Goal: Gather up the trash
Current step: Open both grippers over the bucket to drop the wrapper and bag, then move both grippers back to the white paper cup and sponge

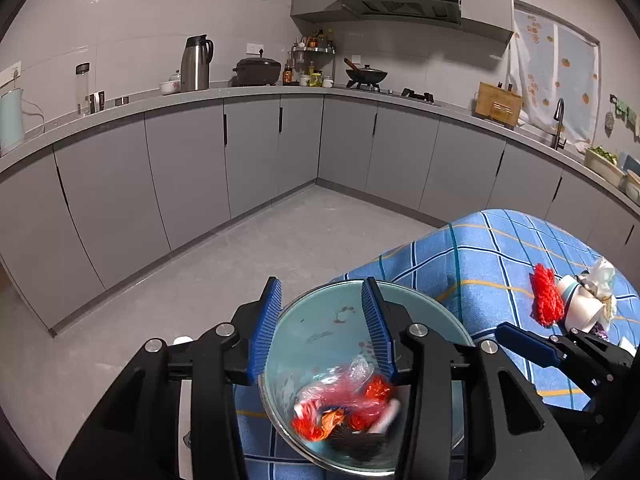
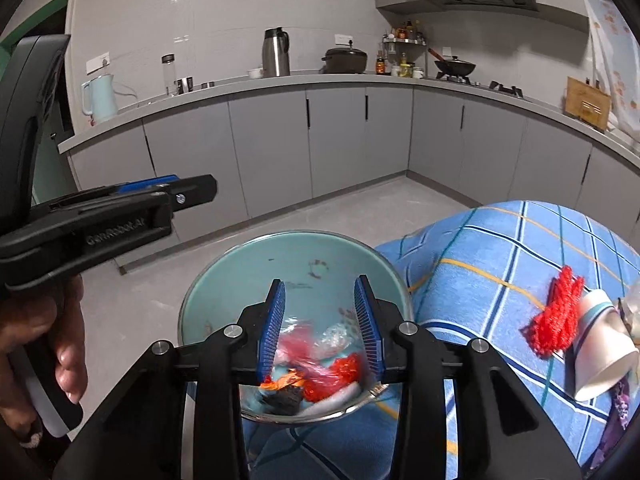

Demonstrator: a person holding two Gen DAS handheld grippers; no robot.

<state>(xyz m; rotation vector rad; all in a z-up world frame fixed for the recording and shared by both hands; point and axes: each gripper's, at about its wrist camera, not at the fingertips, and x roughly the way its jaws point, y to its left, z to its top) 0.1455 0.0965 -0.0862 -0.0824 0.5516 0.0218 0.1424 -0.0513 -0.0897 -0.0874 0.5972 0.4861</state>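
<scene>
Clearly 2 claws, left [image 1: 324, 322] and right [image 2: 320, 320], gape empty over 1 bowl [image 2: 248, 264] of trash [image 2: 320, 372]; 1 red yarn bundle [image 2: 554, 312] and 1 paper cup [image 2: 600, 356] lie on the blue checked worktop [image 2: 500, 248] in a grey kitchen.

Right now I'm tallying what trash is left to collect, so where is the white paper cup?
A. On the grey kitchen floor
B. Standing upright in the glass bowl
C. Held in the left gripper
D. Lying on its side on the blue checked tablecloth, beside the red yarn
D: the white paper cup lies tipped over on the blue checked tablecloth, next to the red yarn.
</scene>
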